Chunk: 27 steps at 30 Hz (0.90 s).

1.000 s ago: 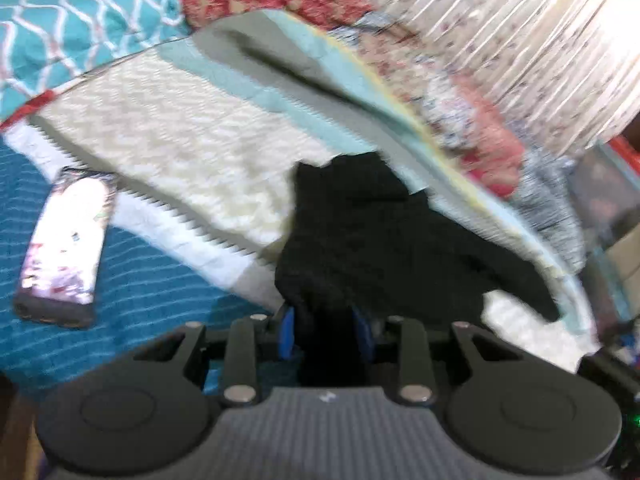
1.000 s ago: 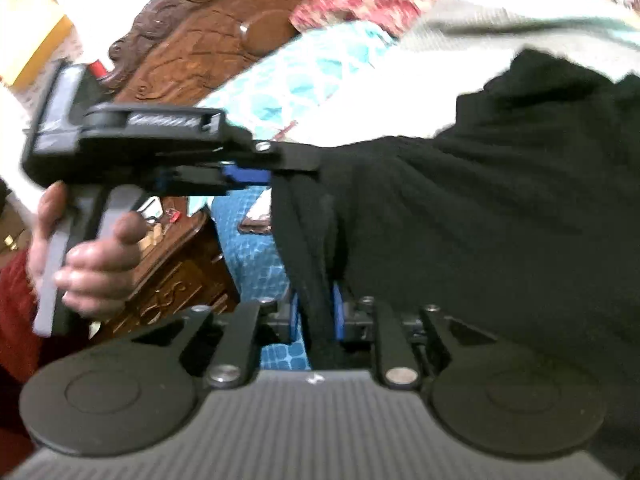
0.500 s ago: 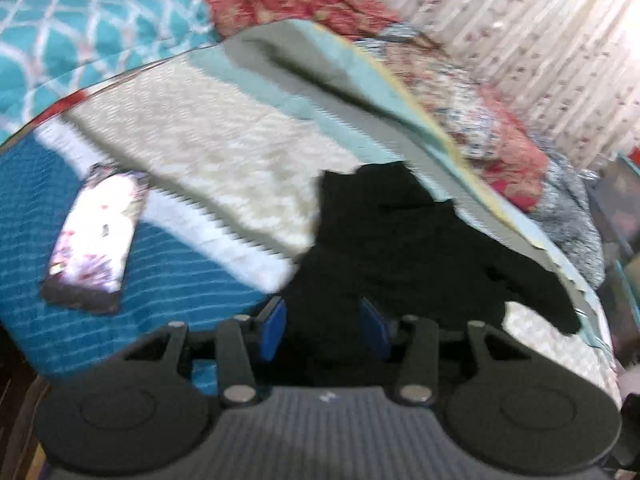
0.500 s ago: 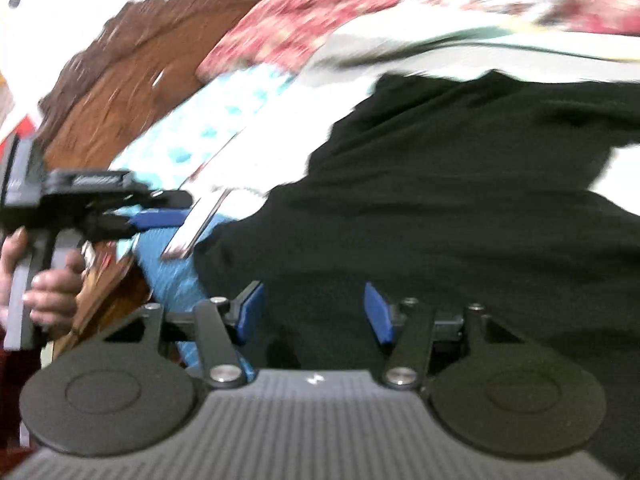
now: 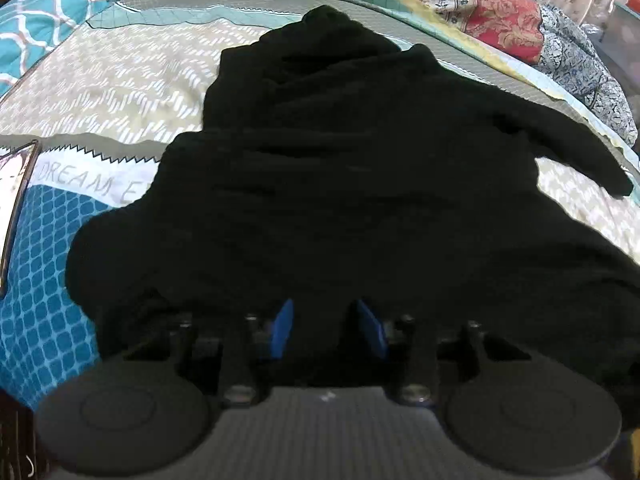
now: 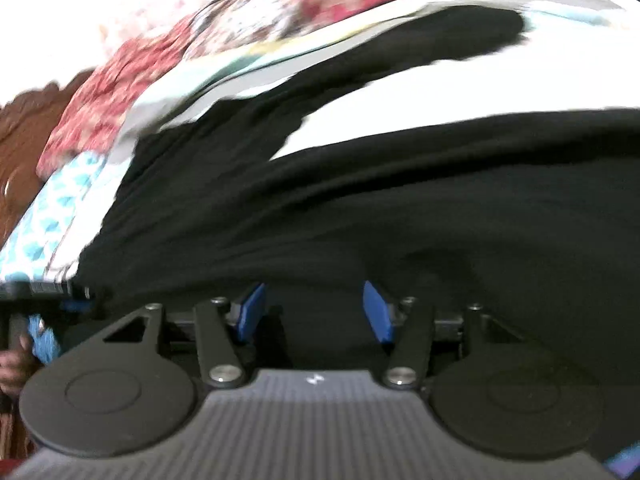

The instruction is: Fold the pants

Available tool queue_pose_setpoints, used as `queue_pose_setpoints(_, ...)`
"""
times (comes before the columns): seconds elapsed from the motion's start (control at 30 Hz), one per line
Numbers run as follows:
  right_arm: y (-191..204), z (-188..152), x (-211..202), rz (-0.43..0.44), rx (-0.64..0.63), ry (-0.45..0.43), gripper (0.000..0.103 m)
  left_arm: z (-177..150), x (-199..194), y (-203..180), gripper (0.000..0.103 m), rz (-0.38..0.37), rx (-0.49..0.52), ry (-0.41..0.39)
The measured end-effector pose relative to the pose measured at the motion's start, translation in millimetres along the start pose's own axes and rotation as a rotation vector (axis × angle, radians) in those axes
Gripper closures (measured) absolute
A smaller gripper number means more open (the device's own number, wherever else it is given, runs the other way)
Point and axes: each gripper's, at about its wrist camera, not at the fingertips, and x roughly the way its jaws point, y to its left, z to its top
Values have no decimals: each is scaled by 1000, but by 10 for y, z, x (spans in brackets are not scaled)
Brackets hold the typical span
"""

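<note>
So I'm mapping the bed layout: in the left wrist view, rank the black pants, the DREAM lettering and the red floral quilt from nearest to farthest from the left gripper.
1. Black pants: right at the left gripper, cloth between its closing jaws.
2. DREAM lettering: on the bedspread, off to the left.
3. Red floral quilt: far edge, upper right.

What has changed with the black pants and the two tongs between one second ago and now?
Both tongs let go. A second ago each was clamped on a fold of the black pants; now the left tongs and right tongs stand parted, the left closing slightly again, with cloth lying between the pads. The pants have dropped from hanging to lying spread on the bedspread. The phone kept its place.
</note>
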Motion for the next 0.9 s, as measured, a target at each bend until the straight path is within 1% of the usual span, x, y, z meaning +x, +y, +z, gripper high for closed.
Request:
queue_pose_setpoints(0.07,-209,18,-224,31,73,-65,46,20,-41,17,66,-4,-11,7)
queue_pose_setpoints(0.1,-299,20,-370,25,98,-110,46,35,-43,23,66,-3,-17,14)
queue_pose_setpoints(0.17,-535,19,-706,-24,148,-222,46,68,-40,27,66,-3,-30,26)
queue_pose_setpoints(0.2,-679,4,-895,-63,183,-290,46,70,-23,31,67,1,-30,30)
queue_pose_setpoints(0.3,-1175,-129,-1488,-247,326,-501,44,76,17,-50,66,23,-12,37)
queue_pose_setpoints(0.37,-1479,-237,-1727,-360,426,-586,31,75,24,-85,63,36,-2,43)
queue_pose_setpoints(0.4,-1639,-304,-1815,-396,485,-620,28,87,33,-110,62,42,-2,45)
queue_pose_setpoints(0.43,-1805,-384,-1873,-417,560,-649,26,94,39,-136,61,49,-3,48)
queue_pose_setpoints(0.47,-1953,-474,-1910,-418,633,-667,26,96,39,-130,60,53,-2,49)
queue_pose_setpoints(0.5,-2089,-564,-1914,-404,709,-679,26,100,40,-145,59,59,-1,51)
queue_pose_setpoints(0.57,-2236,-587,-1823,-374,801,-682,26,104,35,-170,59,68,1,55)
queue_pose_setpoints(0.63,-2316,-682,-1765,-339,845,-670,26,110,36,-181,58,72,5,60)
queue_pose_setpoints(0.73,-2370,-646,-1633,-296,867,-666,27,118,33,-179,58,77,6,67)
queue_pose_setpoints(0.77,-2381,-646,-1615,-285,876,-667,33,122,31,-179,58,78,4,69)
queue_pose_setpoints(0.8,-2394,-630,-1597,-271,879,-664,41,122,28,-179,58,78,2,69)
queue_pose_setpoints(0.83,-2380,-630,-1649,-258,871,-661,67,125,29,-173,58,77,0,69)
queue_pose_setpoints(0.87,-2365,-621,-1718,-250,854,-651,82,123,29,-171,58,77,-1,69)
queue_pose_setpoints(0.9,-2314,-577,-1731,-257,827,-639,85,120,31,-170,58,77,-1,68)
